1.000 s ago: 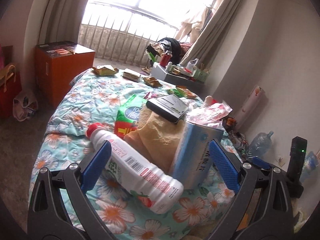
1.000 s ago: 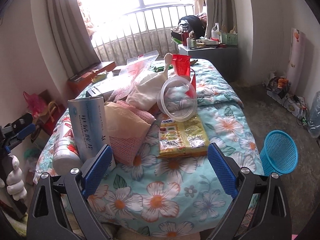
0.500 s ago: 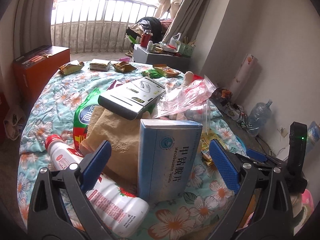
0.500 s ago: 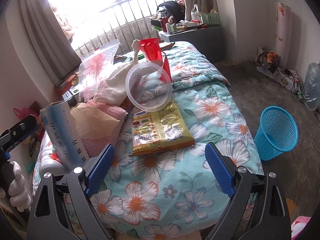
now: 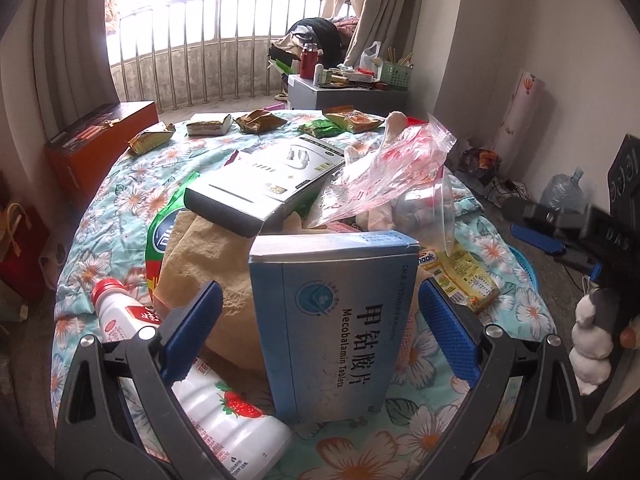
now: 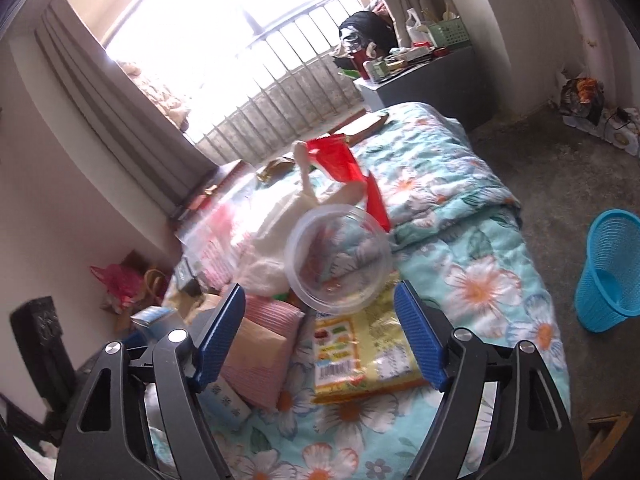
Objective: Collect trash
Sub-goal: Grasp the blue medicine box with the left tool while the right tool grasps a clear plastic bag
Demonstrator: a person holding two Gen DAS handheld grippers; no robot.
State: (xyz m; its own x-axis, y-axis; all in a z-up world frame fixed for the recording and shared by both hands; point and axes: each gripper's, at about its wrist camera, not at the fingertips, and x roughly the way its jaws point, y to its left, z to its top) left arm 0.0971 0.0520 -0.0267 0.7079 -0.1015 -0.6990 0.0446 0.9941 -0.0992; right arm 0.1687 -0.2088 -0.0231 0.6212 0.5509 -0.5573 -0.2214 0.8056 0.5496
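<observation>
My left gripper (image 5: 318, 328) is open, its jaws on either side of an upright blue medicine box (image 5: 332, 320) on the flowered bed; they do not touch it. A white strawberry milk bottle (image 5: 192, 376) lies by the left finger. My right gripper (image 6: 320, 332) is open over a yellow snack packet (image 6: 360, 352), with a clear plastic cup (image 6: 338, 260) just beyond. A clear plastic bag (image 5: 384, 176), a grey carton (image 5: 264, 184), a red cup (image 6: 336, 158) and several wrappers (image 5: 256, 122) lie on the bed.
A blue mesh wastebasket (image 6: 610, 270) stands on the floor right of the bed. A tan cloth (image 5: 224, 276) and pink cloth (image 6: 260, 344) lie among the trash. An orange chest (image 5: 100, 140) stands at left, a cluttered grey stand (image 5: 344, 90) by the window.
The left gripper has swung right and closed in on the blue box, which now fills the gap. The right gripper has moved forward and tilted over the snack packet and clear cup.
</observation>
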